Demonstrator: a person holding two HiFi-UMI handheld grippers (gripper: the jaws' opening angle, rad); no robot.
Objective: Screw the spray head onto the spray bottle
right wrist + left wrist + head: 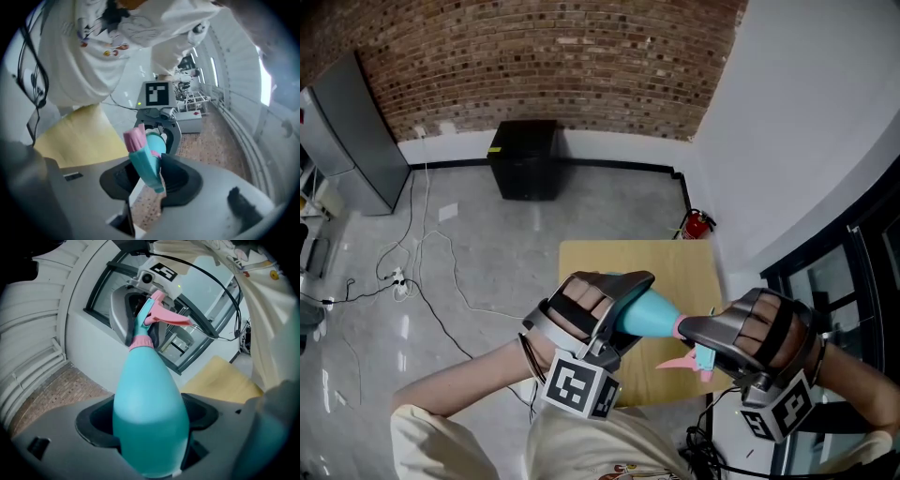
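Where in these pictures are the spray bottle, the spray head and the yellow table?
spray bottle (147, 413): left gripper view, on its teal body.
spray head (146, 164): right gripper view, on its teal housing.
table (619, 262): head view, on its bare top.

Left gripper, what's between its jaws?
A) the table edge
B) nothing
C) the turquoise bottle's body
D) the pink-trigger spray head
C: in the left gripper view, the left gripper has its jaws clamped on either side of the wide body of the turquoise spray bottle. The spray head sits between the jaws of the right gripper instead.
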